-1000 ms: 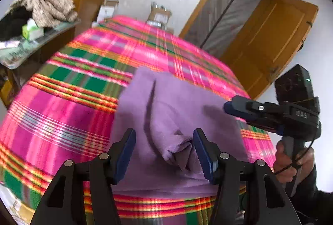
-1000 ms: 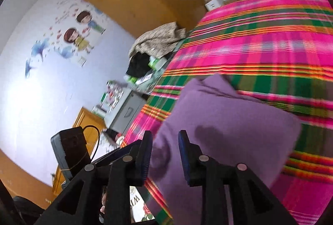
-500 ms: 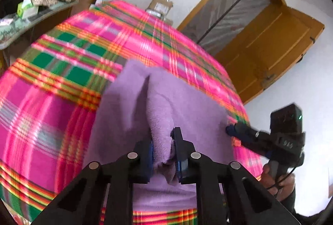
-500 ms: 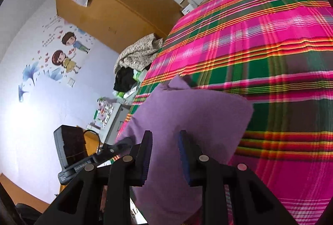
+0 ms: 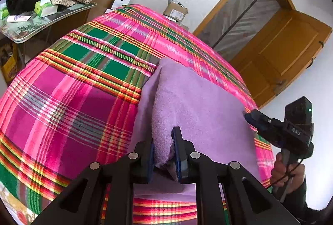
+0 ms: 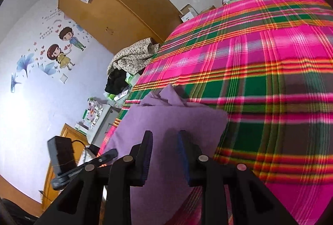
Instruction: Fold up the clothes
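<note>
Purple garment (image 5: 199, 104) lay at the near edge of the plaid bed (image 5: 83, 100). Only the left wrist view showed the left tongs (image 5: 163, 154) clamped on a raised fold. The right view showed the right tongs (image 6: 164, 154) closing over flat cloth, pads apart; far left, a wardrobe (image 6: 116, 10).

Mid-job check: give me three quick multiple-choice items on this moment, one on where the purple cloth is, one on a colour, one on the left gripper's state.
1. The soft purple fleece cloth lies on:
A. a bare floor
B. the pink-and-green plaid bedspread
C. a chair

2. The left gripper pads are:
A. blue
B. white
C. red

3. The left gripper is:
A. wide open
B. out of view
C. pinching a raised fold

Key: B, plaid surrounds the cloth; A, blue pads flank the fold; C, cloth is squeezed between them.
</note>
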A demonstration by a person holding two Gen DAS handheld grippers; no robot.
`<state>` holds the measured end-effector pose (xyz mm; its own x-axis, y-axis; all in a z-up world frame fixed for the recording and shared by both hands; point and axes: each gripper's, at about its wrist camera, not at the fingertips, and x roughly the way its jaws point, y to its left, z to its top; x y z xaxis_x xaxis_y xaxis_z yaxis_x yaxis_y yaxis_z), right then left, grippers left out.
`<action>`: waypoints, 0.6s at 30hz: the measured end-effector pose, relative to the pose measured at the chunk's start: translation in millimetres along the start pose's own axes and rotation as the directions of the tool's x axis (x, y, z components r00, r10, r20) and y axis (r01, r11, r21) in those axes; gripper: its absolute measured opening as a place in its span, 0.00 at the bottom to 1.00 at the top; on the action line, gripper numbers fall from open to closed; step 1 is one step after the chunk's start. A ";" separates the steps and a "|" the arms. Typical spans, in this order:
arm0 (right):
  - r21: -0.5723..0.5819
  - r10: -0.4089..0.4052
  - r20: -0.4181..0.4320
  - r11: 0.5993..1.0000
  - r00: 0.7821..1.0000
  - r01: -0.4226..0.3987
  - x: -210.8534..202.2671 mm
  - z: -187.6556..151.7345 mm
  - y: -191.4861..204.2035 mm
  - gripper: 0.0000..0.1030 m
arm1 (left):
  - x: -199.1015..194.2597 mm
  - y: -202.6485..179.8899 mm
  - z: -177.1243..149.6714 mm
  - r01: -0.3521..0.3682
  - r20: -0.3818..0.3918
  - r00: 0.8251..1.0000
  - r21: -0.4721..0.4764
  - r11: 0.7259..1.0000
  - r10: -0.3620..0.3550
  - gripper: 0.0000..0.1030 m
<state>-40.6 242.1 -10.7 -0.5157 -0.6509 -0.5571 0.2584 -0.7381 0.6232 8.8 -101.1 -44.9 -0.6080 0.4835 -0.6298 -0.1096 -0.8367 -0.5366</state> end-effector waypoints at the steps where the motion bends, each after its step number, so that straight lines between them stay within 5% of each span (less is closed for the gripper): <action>1: 0.006 -0.018 -0.011 1.000 1.000 0.018 5.9 0.6 -4.0 0.16 | 1.2 2.8 -0.7 0.002 -0.003 1.000 -0.006 1.000 -0.002 0.16; 3: 0.018 -0.051 -0.032 0.999 0.998 0.051 17.6 1.6 -12.2 0.00 | 3.7 7.8 -2.1 0.008 -0.008 1.000 -0.017 1.000 -0.008 0.16; 10: 0.013 -0.016 -0.030 1.000 0.999 0.016 22.0 -0.1 -21.3 0.00 | 5.2 9.7 0.1 0.024 -0.009 1.000 -0.011 1.000 -0.024 0.17; 18: -0.101 0.057 -0.041 0.993 0.998 -0.060 -7.7 -30.0 17.1 0.04 | -5.2 0.2 -0.6 -0.005 0.008 1.000 0.060 0.998 0.004 0.19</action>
<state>-7.7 229.1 -12.2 -0.4664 -0.6983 -0.5430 0.3703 -0.7116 0.5971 12.5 -103.6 -42.1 -0.6148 0.4779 -0.6274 -0.1540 -0.8529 -0.4988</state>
